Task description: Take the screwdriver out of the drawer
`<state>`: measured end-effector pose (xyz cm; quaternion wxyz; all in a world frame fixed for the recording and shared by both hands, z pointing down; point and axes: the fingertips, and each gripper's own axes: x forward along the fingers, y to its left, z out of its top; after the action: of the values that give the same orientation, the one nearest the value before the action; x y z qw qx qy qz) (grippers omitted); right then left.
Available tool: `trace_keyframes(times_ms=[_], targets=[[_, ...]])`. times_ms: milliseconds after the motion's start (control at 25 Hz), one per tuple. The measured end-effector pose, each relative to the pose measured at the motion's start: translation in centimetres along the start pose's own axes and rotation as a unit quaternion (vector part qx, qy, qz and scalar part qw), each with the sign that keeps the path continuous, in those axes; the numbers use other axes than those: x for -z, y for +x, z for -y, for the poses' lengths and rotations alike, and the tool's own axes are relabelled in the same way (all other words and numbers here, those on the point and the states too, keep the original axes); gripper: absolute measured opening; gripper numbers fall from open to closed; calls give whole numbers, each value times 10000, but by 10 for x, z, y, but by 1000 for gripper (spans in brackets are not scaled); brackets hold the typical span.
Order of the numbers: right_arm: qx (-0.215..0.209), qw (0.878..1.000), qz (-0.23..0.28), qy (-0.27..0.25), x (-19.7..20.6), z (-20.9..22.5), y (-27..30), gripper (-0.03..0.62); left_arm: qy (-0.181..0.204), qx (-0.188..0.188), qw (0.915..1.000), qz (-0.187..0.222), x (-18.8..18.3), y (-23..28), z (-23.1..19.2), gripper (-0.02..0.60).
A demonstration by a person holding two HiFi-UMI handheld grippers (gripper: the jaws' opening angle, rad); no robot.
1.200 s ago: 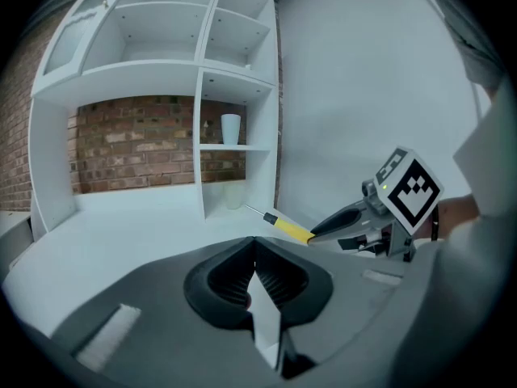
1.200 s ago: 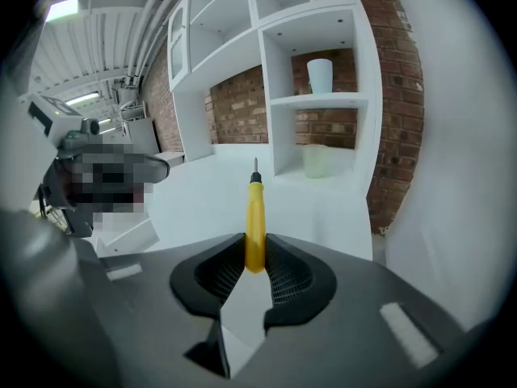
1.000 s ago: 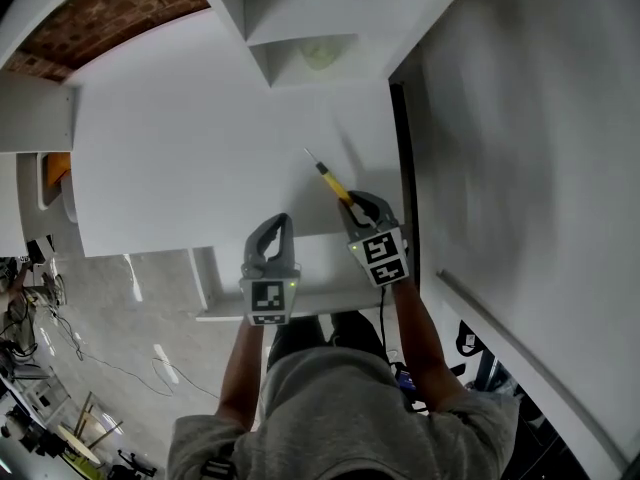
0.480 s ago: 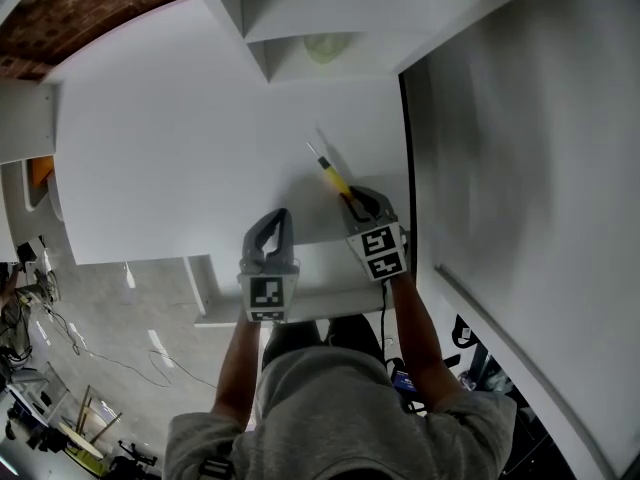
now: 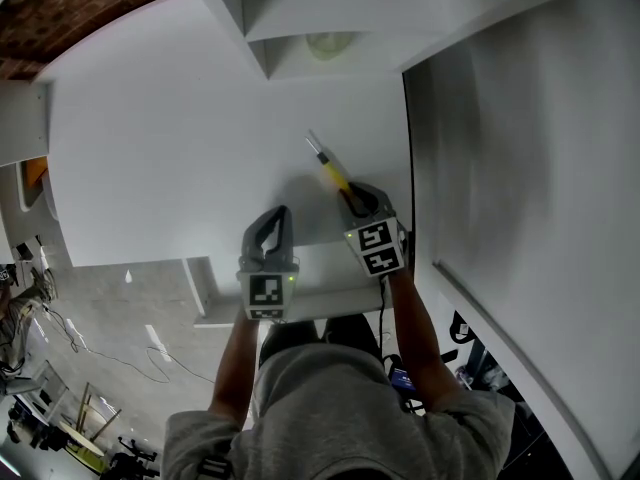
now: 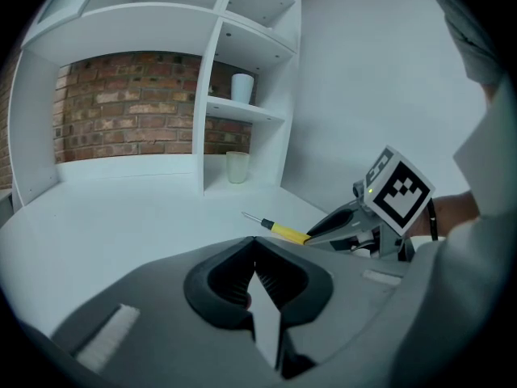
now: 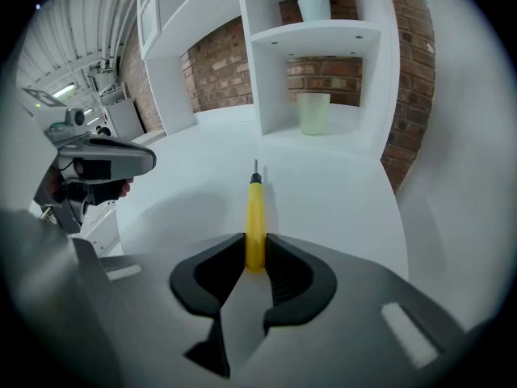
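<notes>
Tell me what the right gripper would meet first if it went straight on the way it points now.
Probably the white tabletop: the right gripper, shut on the yellow screwdriver, tilts downward, so the screwdriver's tip would touch it before the pale cup in the shelf. Depth is unclear.

No readable text, brand, number; only coded square markers point(image 5: 375, 248) on right gripper point(image 5: 353, 198), left gripper point(image 5: 279, 214) cubes.

The head view looks steeply down onto the desk point(image 5: 180, 148). Each gripper view rides close behind its jaws, facing over the desk to the shelf unit point(image 6: 212, 95) at its back edge; the left one catches the right gripper point(image 6: 312, 234).
</notes>
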<state>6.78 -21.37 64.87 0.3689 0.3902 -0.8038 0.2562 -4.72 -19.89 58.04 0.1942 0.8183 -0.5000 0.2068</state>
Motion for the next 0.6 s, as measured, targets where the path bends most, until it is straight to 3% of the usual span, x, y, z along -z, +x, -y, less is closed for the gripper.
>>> trace_keyframes(times_ms=[600], targets=[[137,9999,60,27,-1,-2,0,104,-18,35,10000,39,-3,-5,1,12]])
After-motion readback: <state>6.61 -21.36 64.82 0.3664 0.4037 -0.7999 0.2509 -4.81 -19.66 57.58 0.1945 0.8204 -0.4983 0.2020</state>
